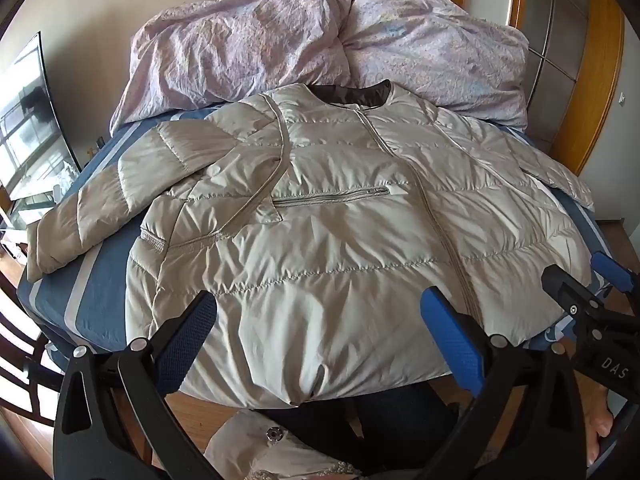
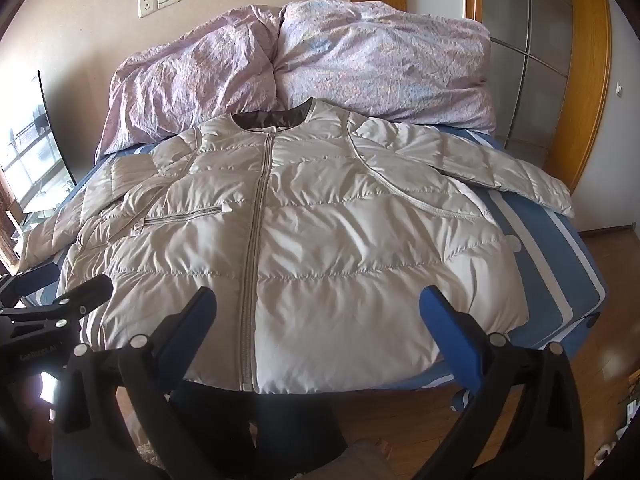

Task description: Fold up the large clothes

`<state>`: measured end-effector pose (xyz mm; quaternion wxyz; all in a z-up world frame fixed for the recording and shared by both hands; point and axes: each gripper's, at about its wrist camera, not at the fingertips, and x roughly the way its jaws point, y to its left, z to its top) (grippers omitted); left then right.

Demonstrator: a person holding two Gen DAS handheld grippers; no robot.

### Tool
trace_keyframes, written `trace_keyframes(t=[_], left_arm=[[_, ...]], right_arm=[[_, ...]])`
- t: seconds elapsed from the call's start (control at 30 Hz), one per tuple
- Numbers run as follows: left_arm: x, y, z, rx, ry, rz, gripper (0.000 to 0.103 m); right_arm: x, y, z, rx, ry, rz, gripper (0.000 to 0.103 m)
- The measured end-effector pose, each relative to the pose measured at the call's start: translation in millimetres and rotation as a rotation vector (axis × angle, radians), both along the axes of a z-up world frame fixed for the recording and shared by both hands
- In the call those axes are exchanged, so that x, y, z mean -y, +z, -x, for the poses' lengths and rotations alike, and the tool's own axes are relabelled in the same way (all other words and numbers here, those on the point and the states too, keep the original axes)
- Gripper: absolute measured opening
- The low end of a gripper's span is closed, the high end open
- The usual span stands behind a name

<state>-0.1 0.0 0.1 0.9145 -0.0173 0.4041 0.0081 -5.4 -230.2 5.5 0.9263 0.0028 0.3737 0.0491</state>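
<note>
A beige quilted puffer jacket (image 1: pixel 320 232) lies face up and zipped on the bed, collar away from me, both sleeves spread out to the sides; it also shows in the right wrist view (image 2: pixel 320 248). My left gripper (image 1: pixel 320 312) is open and empty, held just above the jacket's hem left of the zip. My right gripper (image 2: pixel 320 308) is open and empty above the hem around the zip. The right gripper also shows at the right edge of the left wrist view (image 1: pixel 580 276), and the left gripper at the left edge of the right wrist view (image 2: pixel 68 280).
The jacket lies on a blue-and-white striped bed sheet (image 2: pixel 560 256). A crumpled pink duvet (image 2: pixel 320 68) is piled at the head of the bed. A wooden wardrobe (image 2: pixel 532 60) stands at the right, a mirror (image 1: pixel 28 120) at the left, wooden floor (image 2: pixel 420 420) below.
</note>
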Motion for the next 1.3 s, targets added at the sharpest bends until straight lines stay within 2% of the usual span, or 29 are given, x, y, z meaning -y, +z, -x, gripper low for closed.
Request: trace_keyframes(t=[1.3], left_arm=[[0.3,0.0,0.1,0.003,0.001,-0.009,0.102]], right_arm=[[1.4,-1.5,-0.3,0.0,0.0,-0.002,0.101]])
